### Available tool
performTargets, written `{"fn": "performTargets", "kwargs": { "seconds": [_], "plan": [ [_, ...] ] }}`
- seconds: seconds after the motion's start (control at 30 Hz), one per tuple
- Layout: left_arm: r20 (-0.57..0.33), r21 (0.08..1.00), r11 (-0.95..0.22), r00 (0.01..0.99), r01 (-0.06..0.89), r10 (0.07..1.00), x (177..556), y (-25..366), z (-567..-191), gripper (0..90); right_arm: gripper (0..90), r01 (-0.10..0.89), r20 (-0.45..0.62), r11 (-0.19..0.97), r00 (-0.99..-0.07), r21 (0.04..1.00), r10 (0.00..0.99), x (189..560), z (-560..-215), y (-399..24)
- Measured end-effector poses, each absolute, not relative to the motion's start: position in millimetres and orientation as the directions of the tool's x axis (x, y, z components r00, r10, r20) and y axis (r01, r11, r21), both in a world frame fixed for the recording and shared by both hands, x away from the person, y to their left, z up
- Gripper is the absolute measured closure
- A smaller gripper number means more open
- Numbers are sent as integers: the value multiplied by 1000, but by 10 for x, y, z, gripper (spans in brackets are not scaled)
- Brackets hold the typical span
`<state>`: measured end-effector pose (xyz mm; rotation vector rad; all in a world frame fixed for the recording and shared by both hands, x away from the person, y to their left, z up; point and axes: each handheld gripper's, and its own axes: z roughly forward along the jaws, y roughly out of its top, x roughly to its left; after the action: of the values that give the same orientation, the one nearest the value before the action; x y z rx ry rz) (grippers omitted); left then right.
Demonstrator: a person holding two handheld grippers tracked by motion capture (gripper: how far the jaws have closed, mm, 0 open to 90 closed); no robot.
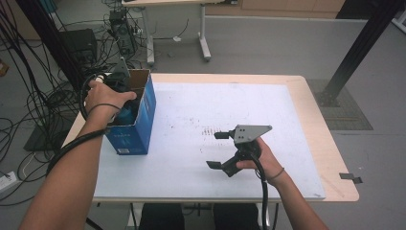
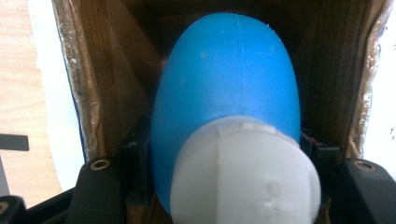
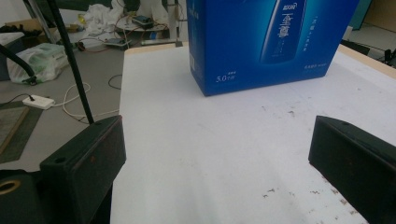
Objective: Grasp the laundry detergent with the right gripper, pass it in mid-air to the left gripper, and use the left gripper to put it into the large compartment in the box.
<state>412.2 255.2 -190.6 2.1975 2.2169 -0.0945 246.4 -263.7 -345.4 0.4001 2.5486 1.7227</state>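
We've got the left gripper (image 1: 125, 98) pinching a blue bottle (image 2: 226, 88) by its white cap (image 2: 245, 175) inside the open blue box (image 1: 143, 120) at table's 10 o'clock, right gripper (image 1: 218, 149) spread wide, empty, on the white mat (image 1: 191, 143) around 5 o'clock

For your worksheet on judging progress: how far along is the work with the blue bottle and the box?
Done: the left gripper is shut on the blue bottle, white cap toward the camera. In hand: the bottle sits inside the open blue box; going in or out is unclear. Left: letting go or lifting. The right gripper waits open above the table.
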Motion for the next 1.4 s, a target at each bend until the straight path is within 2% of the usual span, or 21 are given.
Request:
{"fn": "performTargets", "kwargs": {
  "seconds": [0.43,0.77,1.0,1.4],
  "plan": [
    [-91,-42,26,-30,999,995,4133,2637,-1885,311,36,189,109,360,-967,914,231,2470,-3455,-2613],
    [-59,-36,11,-13,999,998,4124,2552,-1726,287,36,183,105,363,-969,913,225,2474,-3442,-2580],
    [-72,-15,8,-9,1000,997,4093,2532,-1545,287,36,180,102,357,-969,916,226,2462,-3426,-2585],
    [-90,39,-97,100,995,991,4020,2300,-1189,123,36,179,91,356,-963,917,252,2454,-3366,-2665]
  ]
}}
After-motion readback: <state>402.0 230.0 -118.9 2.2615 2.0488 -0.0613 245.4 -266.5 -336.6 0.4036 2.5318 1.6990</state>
